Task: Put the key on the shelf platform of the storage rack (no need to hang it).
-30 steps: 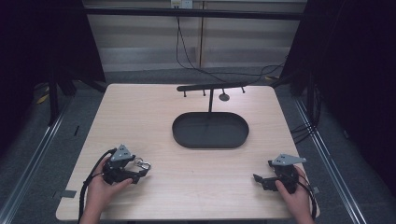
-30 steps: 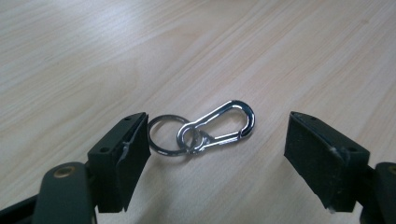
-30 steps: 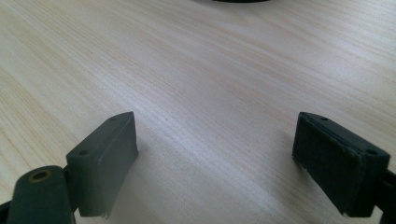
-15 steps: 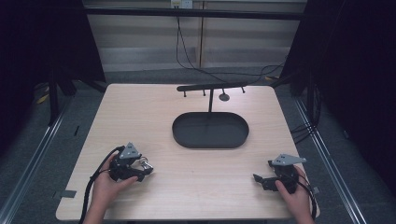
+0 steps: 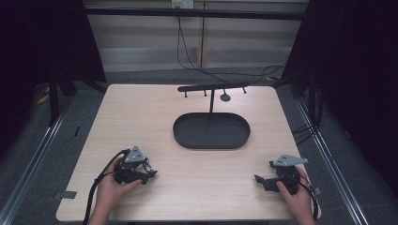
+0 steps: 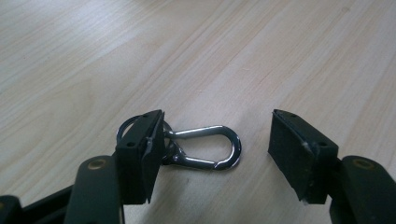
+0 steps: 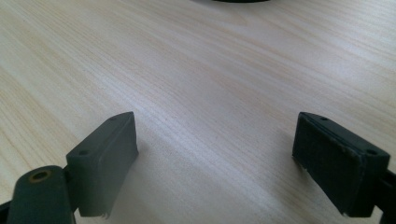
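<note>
Closing in on the grasp: left gripper (image 6: 215,154) jaws just narrowing yet not pinching, silver snap hook (image 6: 205,147) flat on the table (image 6: 140,56) between them, touching one pad, clear of the other; next, squeezing shut squarely; right gripper (image 7: 215,163) wide, empty.

My right gripper (image 7: 212,163) sits low over the pale wooden table (image 7: 210,70), its two black jaws rising from the lower left and lower right of the frame, spread wide with bare wood between them. A sliver of the dark tray (image 7: 240,1) cuts the top edge.
</note>
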Motion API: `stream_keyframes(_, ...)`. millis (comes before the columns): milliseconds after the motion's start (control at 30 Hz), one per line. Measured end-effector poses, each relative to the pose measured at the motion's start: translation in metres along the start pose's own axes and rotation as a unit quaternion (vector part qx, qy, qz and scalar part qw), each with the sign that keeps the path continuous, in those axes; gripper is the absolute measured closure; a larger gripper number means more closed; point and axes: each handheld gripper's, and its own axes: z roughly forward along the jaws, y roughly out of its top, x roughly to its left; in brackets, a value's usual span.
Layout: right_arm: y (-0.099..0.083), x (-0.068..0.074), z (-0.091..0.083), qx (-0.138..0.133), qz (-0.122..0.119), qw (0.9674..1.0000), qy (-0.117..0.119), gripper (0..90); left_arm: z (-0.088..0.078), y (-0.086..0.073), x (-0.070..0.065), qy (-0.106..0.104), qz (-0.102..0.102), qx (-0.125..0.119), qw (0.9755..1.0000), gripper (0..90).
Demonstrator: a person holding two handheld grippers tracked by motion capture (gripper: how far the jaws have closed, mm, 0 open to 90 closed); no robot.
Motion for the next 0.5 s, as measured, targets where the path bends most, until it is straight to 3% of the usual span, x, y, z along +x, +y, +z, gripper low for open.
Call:
stream_keyframes(167,0.0,0.0001,0.0,0.0,0.001,1.0,0.0,13.5,0.0007,-0.0009,0.0012,0.01,0.003,-0.002,0.9999,37.9)
stream_keyframes(233,0.0,0.0,0.0,0.0,0.0,1.0,0.0,13.6,0.0011,-0.002,0.0007,0.025,0.012,-0.008,0.9996,41.9)
stream_keyframes(367,0.0,0.0001,0.0,0.0,0.001,1.0,0.0,13.5,0.0023,-0.003,-0.001,0.033,0.005,-0.016,0.9993,43.4)
stream_keyframes(433,0.0,0.0001,0.0,0.0,0.001,1.0,0.0,13.5,0.002,-0.0016,0.0003,0.038,-0.002,-0.004,0.9993,39.0)
stream_keyframes(500,0.0,0.0001,0.0,0.0,0.001,1.0,0.0,13.6,0.0008,-0.0002,0.0014,0.029,-0.008,-0.004,0.9996,34.2)
